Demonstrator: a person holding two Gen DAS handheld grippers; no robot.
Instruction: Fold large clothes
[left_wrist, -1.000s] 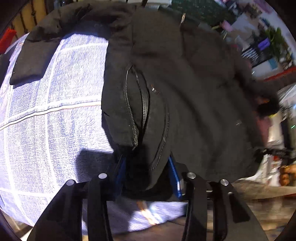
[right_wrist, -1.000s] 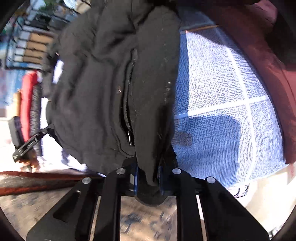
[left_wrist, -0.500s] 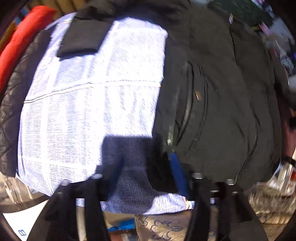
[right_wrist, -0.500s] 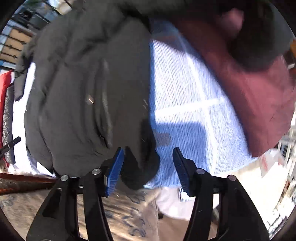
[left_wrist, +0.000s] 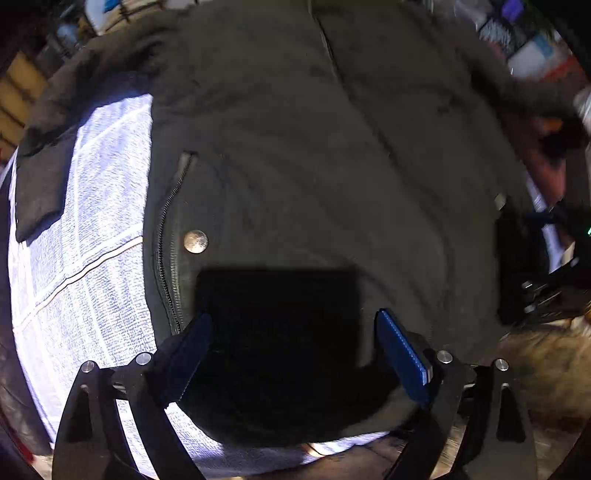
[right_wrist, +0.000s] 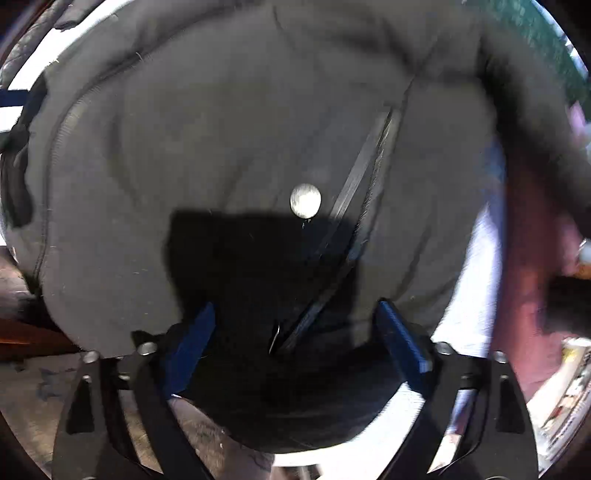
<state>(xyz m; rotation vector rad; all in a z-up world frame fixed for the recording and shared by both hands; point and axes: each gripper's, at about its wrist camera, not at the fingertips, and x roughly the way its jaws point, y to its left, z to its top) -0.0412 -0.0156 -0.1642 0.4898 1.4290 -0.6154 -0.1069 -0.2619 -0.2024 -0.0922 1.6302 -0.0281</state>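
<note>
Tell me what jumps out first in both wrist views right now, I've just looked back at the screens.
A big dark jacket fills both views, spread on a bright blue-and-white checked cloth. Its shiny metal snap stands out, right beside a pocket zipper. The left gripper and right gripper hang over the hem with blue pads wide apart, having just been opening, pressing on nothing.

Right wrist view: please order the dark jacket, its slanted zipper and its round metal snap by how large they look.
1. dark jacket, fills most of the view
2. slanted zipper
3. round metal snap, smallest
</note>
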